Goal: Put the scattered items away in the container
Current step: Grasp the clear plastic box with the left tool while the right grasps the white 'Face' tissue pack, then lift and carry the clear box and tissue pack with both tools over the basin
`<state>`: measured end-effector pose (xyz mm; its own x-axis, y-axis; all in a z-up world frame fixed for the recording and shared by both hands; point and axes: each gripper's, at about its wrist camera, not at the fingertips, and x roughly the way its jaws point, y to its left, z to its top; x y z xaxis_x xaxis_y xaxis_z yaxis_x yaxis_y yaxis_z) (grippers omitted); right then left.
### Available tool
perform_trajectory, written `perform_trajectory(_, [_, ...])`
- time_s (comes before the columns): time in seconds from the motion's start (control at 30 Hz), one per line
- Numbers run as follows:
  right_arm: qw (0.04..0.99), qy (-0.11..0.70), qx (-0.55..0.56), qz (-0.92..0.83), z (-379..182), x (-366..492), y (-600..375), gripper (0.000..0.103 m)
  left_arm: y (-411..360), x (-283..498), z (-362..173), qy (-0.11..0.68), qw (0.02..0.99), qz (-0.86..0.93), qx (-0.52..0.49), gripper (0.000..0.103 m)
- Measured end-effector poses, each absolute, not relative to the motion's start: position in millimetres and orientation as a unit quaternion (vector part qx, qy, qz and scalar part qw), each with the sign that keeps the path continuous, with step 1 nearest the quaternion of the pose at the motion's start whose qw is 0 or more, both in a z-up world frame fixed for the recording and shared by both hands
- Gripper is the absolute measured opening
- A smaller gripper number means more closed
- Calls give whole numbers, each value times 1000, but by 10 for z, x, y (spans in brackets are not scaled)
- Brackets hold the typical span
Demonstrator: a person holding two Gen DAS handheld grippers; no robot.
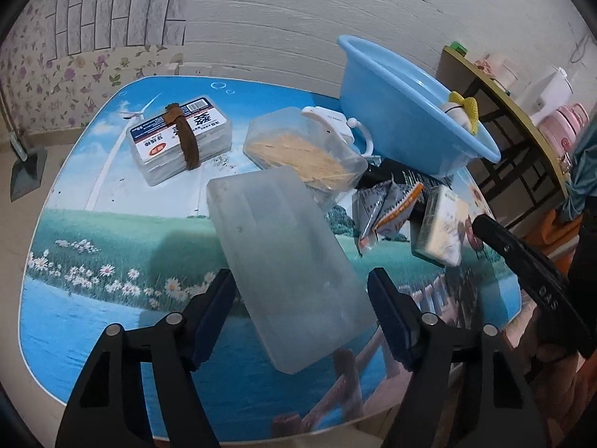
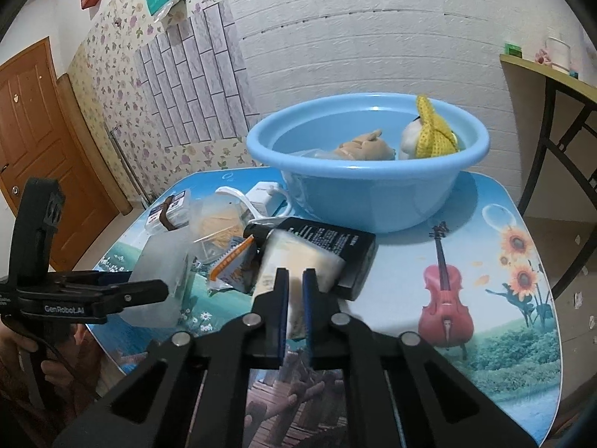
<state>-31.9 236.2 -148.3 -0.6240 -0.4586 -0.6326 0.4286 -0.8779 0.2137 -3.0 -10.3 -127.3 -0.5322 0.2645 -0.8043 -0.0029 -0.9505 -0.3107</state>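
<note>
Left wrist view: your left gripper (image 1: 300,300) straddles the frosted plastic box (image 1: 287,261) — whether the pads (image 1: 214,311) press it, cannot tell. Toothpick box (image 1: 304,149), snack packet (image 1: 388,205) and labelled case (image 1: 179,138) crowd behind. Your right gripper (image 2: 294,291), angled downward, pinches the tissue pack (image 2: 294,257) against the black box (image 2: 332,244) — blue basin (image 2: 367,160) just beyond.

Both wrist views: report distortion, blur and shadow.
Left wrist view: fisheye bends the table edge, corners go black, the frosted box between the left gripper fingers casts a soft shadow leftward. Right wrist view: walls bow, the pale packet in the right gripper is smeared.
</note>
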Motion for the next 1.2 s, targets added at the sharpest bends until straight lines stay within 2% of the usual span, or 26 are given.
perform_trajectory(0.27, [230,-24,367,-901,-1512,-335,2376,11,-93,76,-1209,-93,65,877,-467,71])
perform_trajectory(0.4, [229,-10,368,-901,-1516,-318,2309,22,-91,85,-1211,-88,63,877,-468,71])
perform_trajectory(0.7, [228,-8,384,-894,-1590,-343,2274,40,-30,8,-1306,-79,55,875,-474,73])
perform_trajectory(0.77, [231,-9,392,-891,-1619,-354,2254,42,-5,-16,-1323,-71,50,877,-472,74])
perform_trajectory(0.97, [236,-19,410,-881,-1688,-388,2212,42,69,-42,-1351,-36,39,884,-465,75])
perform_trajectory(1.13, [239,-44,421,-874,-1741,-435,2248,42,22,-17,-1343,-35,41,885,-463,72])
perform_trajectory(1.17, [243,-48,420,-873,-1744,-432,2256,39,3,-6,-1338,-36,39,886,-462,71])
perform_trajectory(1.2, [244,-48,419,-873,-1741,-425,2255,25,-9,-2,-1334,-36,37,886,-461,70])
